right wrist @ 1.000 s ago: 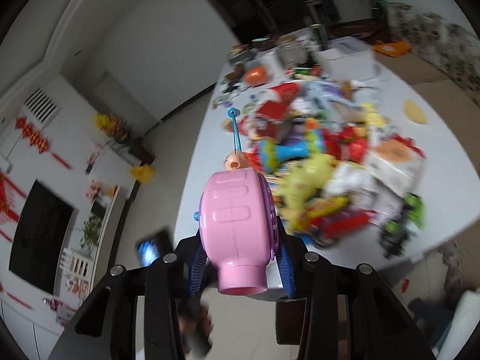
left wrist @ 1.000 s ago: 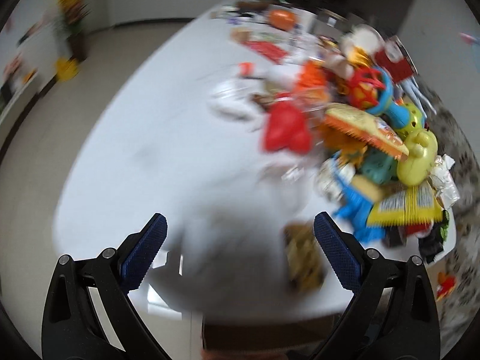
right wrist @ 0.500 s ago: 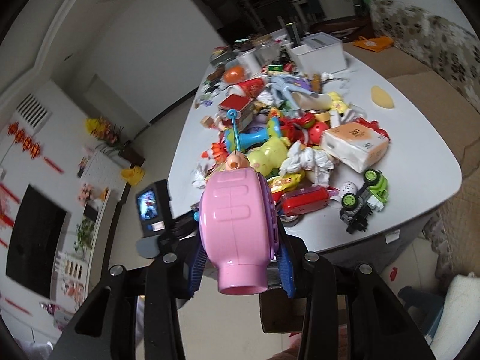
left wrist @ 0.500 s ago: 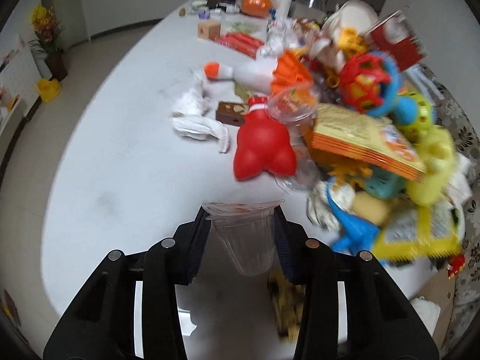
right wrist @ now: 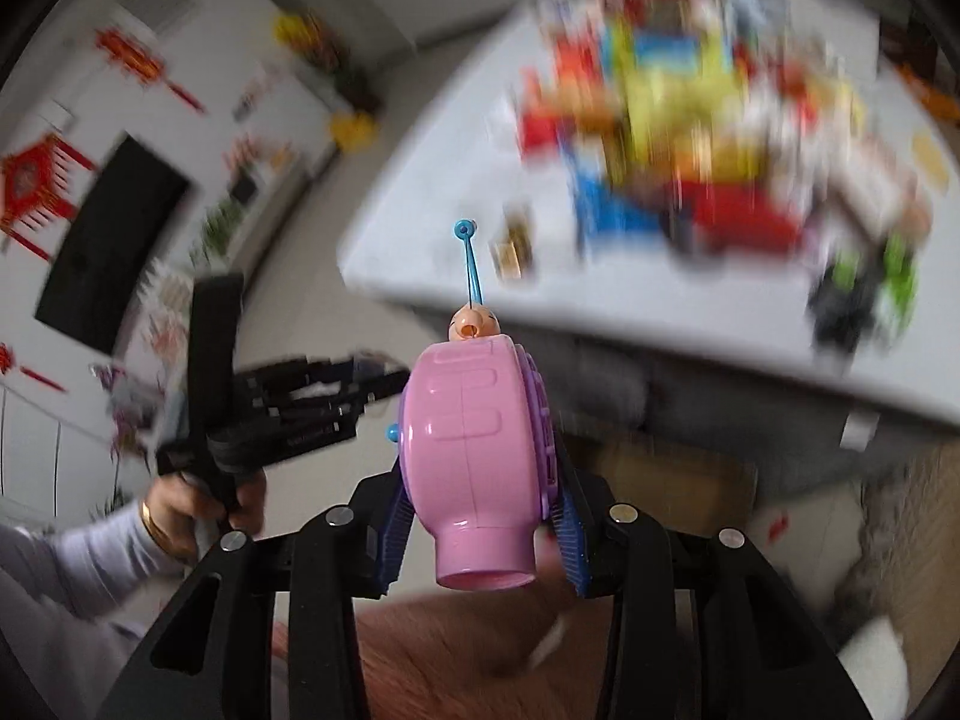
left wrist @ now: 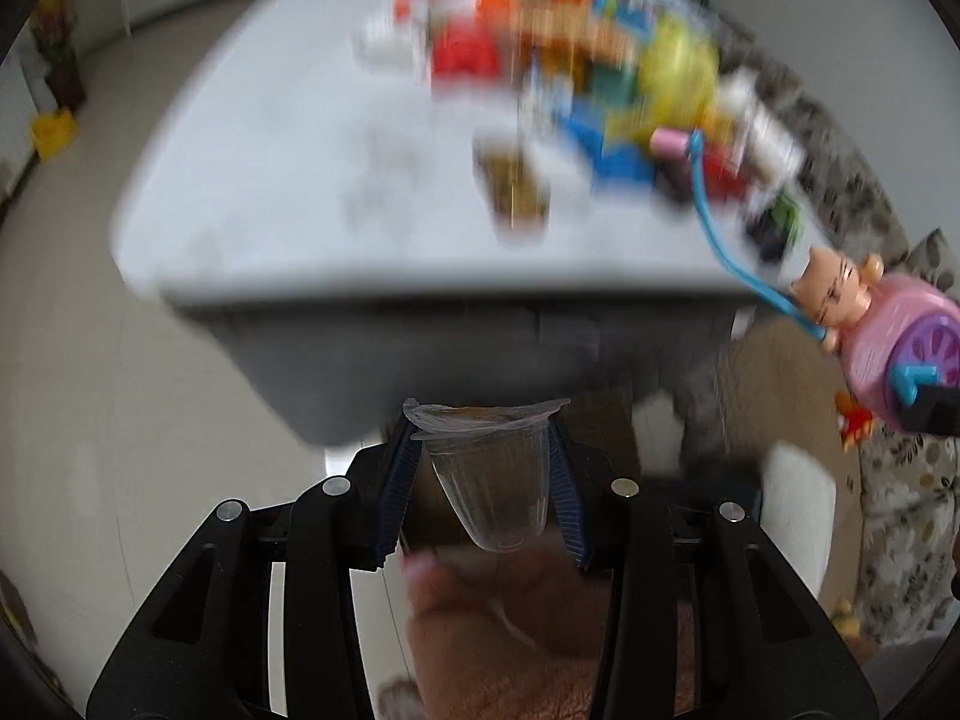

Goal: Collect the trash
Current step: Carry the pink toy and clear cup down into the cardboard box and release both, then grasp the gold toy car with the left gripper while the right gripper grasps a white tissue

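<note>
My left gripper [left wrist: 485, 468] is shut on a clear plastic cup [left wrist: 489, 480], held off the table's near edge above a brown cardboard box [left wrist: 498, 630]. My right gripper [right wrist: 480, 492] is shut on a pink toy [right wrist: 474, 450] with a small doll head and blue antenna; it also shows at the right of the left wrist view [left wrist: 888, 348]. The left gripper shows in the right wrist view [right wrist: 288, 414], held in a hand. The white table [left wrist: 288, 180] carries a blurred pile of toys and wrappers [left wrist: 600, 60].
A small brown wrapper [left wrist: 516, 180] lies near the table's front edge. A green toy truck [right wrist: 864, 294] sits at the table's right corner. Patterned sofa [left wrist: 900, 510] stands at right. A TV [right wrist: 108, 252] hangs on the left wall.
My left gripper closed on the clear cup, then pulled back off the table and down over the box. My right gripper, still holding the pink toy, also dropped lower beside the table.
</note>
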{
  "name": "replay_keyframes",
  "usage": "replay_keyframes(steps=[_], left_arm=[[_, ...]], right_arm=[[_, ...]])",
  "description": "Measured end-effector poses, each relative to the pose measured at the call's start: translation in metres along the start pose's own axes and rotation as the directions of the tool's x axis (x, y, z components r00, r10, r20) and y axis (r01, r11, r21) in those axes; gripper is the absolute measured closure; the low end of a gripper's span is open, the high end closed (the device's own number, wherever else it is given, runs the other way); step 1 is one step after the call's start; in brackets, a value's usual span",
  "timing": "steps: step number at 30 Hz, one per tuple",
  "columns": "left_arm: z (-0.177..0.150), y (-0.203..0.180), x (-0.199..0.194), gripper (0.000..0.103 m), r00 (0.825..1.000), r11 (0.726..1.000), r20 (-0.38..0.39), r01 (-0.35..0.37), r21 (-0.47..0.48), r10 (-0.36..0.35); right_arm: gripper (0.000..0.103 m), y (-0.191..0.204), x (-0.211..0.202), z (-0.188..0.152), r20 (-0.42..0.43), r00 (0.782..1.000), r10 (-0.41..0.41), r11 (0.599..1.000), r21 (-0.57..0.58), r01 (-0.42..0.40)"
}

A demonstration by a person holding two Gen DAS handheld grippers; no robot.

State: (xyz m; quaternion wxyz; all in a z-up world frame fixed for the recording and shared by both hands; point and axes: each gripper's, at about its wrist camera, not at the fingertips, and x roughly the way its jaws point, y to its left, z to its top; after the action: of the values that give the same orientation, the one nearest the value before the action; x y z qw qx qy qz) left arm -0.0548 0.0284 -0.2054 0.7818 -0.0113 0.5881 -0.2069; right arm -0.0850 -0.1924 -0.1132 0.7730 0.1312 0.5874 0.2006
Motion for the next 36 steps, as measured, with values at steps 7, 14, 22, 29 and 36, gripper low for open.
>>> replay_keyframes(steps=[7, 14, 22, 29, 36], left_arm=[[-0.051, 0.002, 0.158, 0.062, 0.97, 0.997, -0.242, -0.012, -0.077, -0.007], [-0.06, 0.003, 0.269, 0.04, 0.917, 0.988, -0.389, -0.13, -0.085, 0.087], [-0.052, 0.015, 0.251, 0.036, 0.924, 0.984, -0.371, -0.141, -0.113, 0.09], [-0.027, -0.013, 0.125, 0.031, 0.988, 0.995, -0.136, -0.076, -0.061, 0.067], [0.029, -0.039, 0.015, 0.013, 0.971, 0.989, 0.189, -0.143, -0.026, 0.146]], right_arm=[[0.062, -0.093, 0.151, -0.07, -0.264, 0.95, -0.167, 0.965, 0.152, 0.212], [0.023, -0.157, 0.249, -0.085, -0.345, 0.872, -0.348, 0.896, 0.151, 0.418], [0.022, -0.17, 0.225, -0.079, -0.309, 0.9, -0.307, 0.889, 0.245, 0.387], [0.021, -0.133, 0.14, -0.063, -0.166, 0.951, -0.261, 0.917, 0.264, 0.298], [0.016, -0.096, 0.051, -0.041, 0.023, 0.967, -0.255, 0.933, 0.27, 0.239]])
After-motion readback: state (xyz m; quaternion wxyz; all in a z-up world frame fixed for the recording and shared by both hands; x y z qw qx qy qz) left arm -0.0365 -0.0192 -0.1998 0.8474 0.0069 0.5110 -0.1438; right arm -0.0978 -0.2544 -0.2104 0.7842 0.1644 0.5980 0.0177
